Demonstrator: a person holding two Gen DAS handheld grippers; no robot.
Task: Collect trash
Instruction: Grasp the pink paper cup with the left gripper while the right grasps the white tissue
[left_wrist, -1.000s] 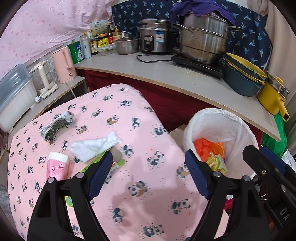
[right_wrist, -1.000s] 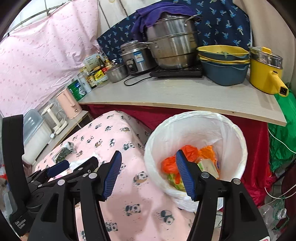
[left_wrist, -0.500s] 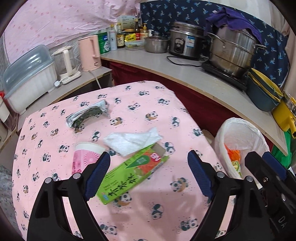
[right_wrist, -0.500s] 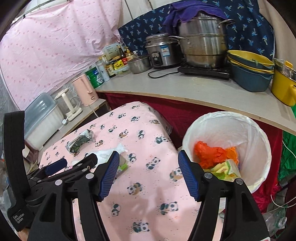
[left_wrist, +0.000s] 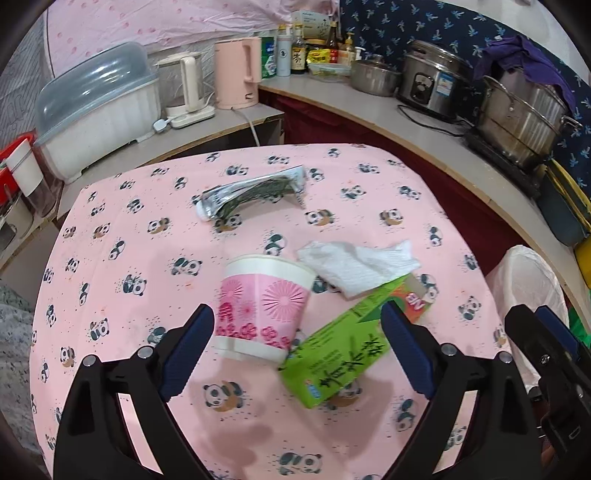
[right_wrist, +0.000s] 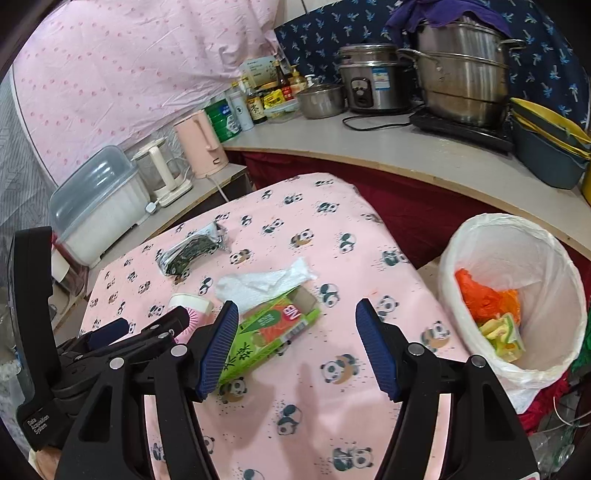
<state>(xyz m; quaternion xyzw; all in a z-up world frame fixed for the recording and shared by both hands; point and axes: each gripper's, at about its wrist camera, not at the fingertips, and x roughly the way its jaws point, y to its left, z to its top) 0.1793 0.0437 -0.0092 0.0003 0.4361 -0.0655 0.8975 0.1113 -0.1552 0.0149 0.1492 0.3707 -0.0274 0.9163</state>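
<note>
My left gripper (left_wrist: 297, 345), jaws just widening, empty, above the paper cup (left_wrist: 263, 306). Beside the cup: green carton (left_wrist: 349, 349), crumpled tissue (left_wrist: 356, 266), foil wrapper (left_wrist: 255, 192). Right gripper (right_wrist: 297, 347) open, empty.

my left fingers (right_wrist: 155, 325) hide most of the pink cup (right_wrist: 190, 304), and the tissue (left_wrist: 354, 267) covers the green carton's (left_wrist: 343, 354) top corner

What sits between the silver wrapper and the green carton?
The crumpled white tissue, overlapping the green carton's far end; bare cloth separates it from the silver wrapper. Right wrist view.
</note>
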